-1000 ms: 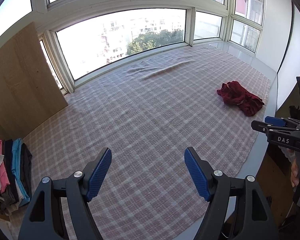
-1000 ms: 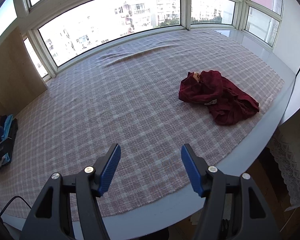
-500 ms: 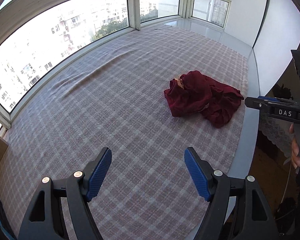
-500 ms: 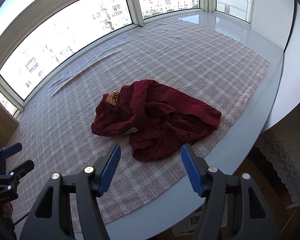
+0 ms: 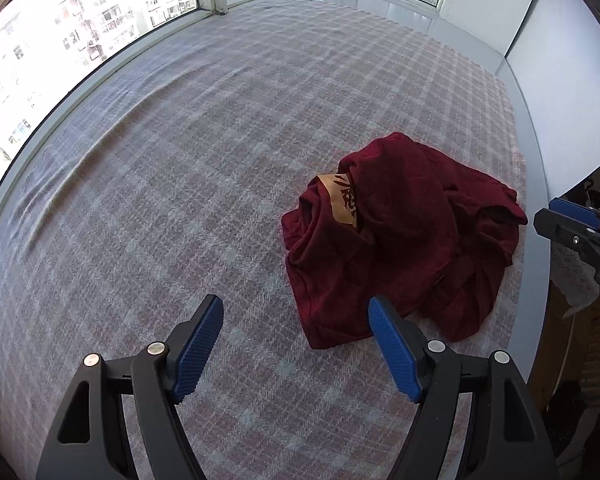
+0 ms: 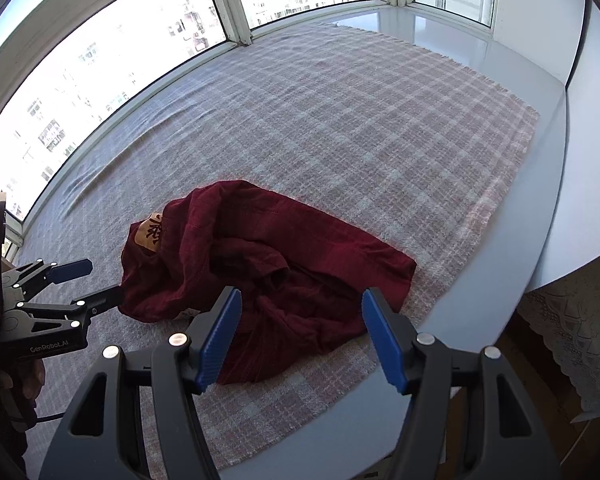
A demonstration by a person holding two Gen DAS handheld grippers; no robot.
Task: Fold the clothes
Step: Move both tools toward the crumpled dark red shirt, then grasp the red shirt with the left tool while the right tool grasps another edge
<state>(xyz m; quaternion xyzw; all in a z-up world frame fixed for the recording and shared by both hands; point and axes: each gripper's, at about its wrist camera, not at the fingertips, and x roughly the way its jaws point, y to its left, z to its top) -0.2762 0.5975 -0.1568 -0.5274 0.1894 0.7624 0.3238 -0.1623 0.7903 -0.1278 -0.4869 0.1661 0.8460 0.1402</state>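
**Both grippers open above a crumpled dark red garment**

A dark red garment [image 5: 400, 240] lies crumpled in a heap on a pink-and-white plaid cloth [image 5: 180, 160] that covers a grey bay-window ledge [image 6: 500, 280]. The heap sits near the cloth's front edge, well apart from the window [image 6: 100, 60] behind it. A tan patch with dark lettering [image 5: 342, 200] shows on the window-facing side of the heap.

The left gripper [image 5: 296, 344] hangs over the cloth just beside the garment, its blue-padded jaws spread wide with nothing between them; one pad sits in front of the garment's near hem. In the right wrist view its tips reach the garment's edge, though contact cannot be told.

The right gripper [image 6: 300, 336] hovers over the front part of the garment, jaws likewise wide apart and empty. A hand [image 6: 20, 376] shows behind the left gripper.
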